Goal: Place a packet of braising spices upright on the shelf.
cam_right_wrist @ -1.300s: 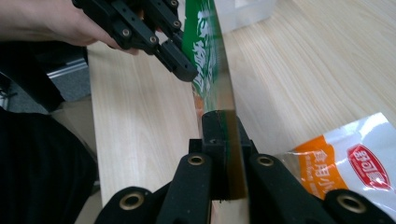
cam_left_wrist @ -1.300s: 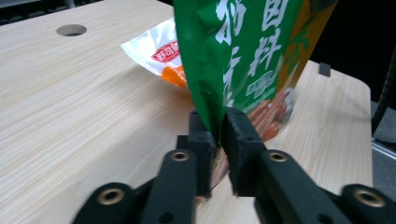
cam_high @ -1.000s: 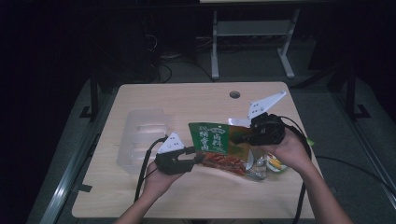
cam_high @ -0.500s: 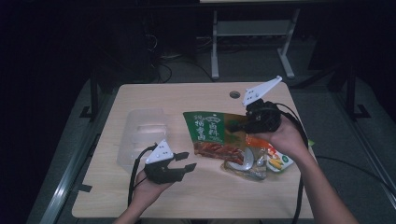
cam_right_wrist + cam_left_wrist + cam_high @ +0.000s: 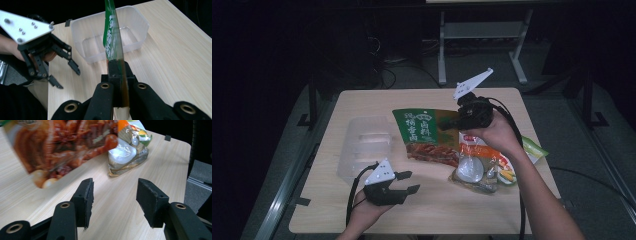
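Green-labelled packet [image 5: 428, 135] now lifted higher

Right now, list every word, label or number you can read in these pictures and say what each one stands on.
Green snack bag, held in the right gripper: large white Chinese characters on the green panel, too blurred to read for sure.
The same bag seen edge-on in the right gripper view: white characters, too skewed to read.
Clear packet lying on the table: coloured print, too small to read.
Plastic tub: no text.
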`<state>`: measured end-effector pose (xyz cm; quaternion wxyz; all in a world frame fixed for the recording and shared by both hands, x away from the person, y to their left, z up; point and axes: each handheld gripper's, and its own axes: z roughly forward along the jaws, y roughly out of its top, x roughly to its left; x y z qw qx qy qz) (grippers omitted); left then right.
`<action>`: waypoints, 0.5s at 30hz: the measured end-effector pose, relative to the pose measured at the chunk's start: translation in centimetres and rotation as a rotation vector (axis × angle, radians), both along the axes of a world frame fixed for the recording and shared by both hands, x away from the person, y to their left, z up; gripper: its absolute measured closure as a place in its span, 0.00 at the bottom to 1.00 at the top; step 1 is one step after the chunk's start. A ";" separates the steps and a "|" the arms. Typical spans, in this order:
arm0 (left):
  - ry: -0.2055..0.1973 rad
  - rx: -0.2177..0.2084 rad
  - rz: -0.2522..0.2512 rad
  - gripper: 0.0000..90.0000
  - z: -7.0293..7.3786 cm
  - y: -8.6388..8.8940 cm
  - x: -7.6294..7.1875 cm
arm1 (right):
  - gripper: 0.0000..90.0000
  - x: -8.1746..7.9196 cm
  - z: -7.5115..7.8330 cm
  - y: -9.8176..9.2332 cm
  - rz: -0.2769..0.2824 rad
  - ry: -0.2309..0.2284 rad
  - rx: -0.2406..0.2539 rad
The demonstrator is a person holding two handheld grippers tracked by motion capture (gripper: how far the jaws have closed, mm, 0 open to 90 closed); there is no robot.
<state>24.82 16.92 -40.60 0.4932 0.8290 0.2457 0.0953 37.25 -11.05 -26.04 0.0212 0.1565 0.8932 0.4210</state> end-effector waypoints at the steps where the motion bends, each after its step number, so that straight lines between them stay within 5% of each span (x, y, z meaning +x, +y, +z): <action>1: -0.004 0.005 -0.007 0.53 0.0 0.0 -0.1 | 1.00 0.2 0.0 0.2 -0.002 0.001 -0.001; 15: 0.010 0.014 -0.037 0.49 -0.6 -0.1 -0.4 | 1.00 2.3 1.3 3.4 0.011 -0.021 -0.012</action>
